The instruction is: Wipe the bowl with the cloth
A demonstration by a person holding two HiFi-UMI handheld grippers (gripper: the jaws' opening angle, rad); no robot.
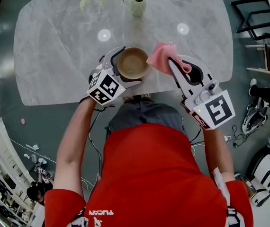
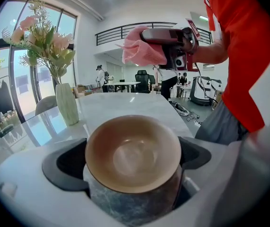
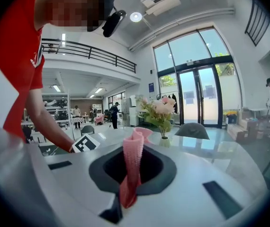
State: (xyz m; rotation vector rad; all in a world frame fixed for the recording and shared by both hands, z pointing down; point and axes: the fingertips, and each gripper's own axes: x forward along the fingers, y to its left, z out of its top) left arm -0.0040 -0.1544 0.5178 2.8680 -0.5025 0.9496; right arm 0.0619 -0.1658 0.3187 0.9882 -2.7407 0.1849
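A brown bowl [image 1: 132,62] with a speckled grey outside is held up over the near edge of the marble table [image 1: 59,56]. My left gripper [image 1: 120,63] is shut on it, one jaw at each side of the bowl [image 2: 133,155], whose hollow faces the camera. The pink cloth [image 1: 162,56] hangs bunched just right of the bowl, apart from it, with my right gripper [image 1: 174,65] shut on it. In the right gripper view the cloth [image 3: 131,171] stands as a narrow pinched strip between the jaws. In the left gripper view the cloth [image 2: 142,50] shows above the bowl.
A white vase [image 1: 138,5] with pink flowers stands at the table's far edge; the vase [image 2: 67,103] is left of the bowl in the left gripper view. Dark chairs [image 1: 254,18] and equipment [image 1: 254,117] stand on the floor to the right.
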